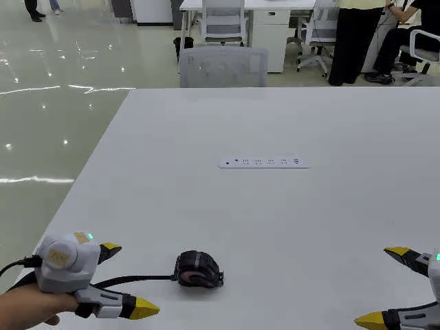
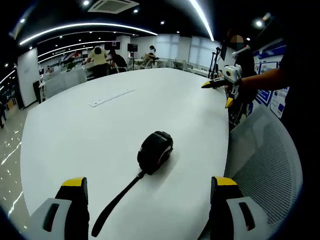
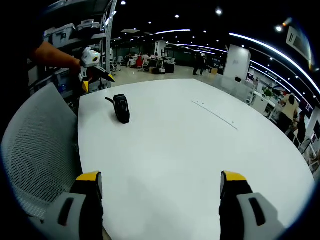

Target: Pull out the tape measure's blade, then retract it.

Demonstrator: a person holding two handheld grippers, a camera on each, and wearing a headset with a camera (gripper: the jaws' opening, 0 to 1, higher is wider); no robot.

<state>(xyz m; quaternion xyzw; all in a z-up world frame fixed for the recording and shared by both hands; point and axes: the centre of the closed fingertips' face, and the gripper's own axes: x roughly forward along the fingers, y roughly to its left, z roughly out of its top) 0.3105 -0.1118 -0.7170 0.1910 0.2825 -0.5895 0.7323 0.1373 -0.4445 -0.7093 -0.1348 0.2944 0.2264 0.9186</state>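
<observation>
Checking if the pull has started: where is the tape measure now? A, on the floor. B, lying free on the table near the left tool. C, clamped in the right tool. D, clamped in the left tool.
B: the tape measure lies on the table ahead of the open left tool; the right tool is open too, well apart.

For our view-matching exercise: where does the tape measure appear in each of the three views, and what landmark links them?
Head view: tape measure low, left of centre.
Left gripper view: centre of the picture.
Right gripper view: upper left.
Landmark: white socket strip on the table.
</observation>
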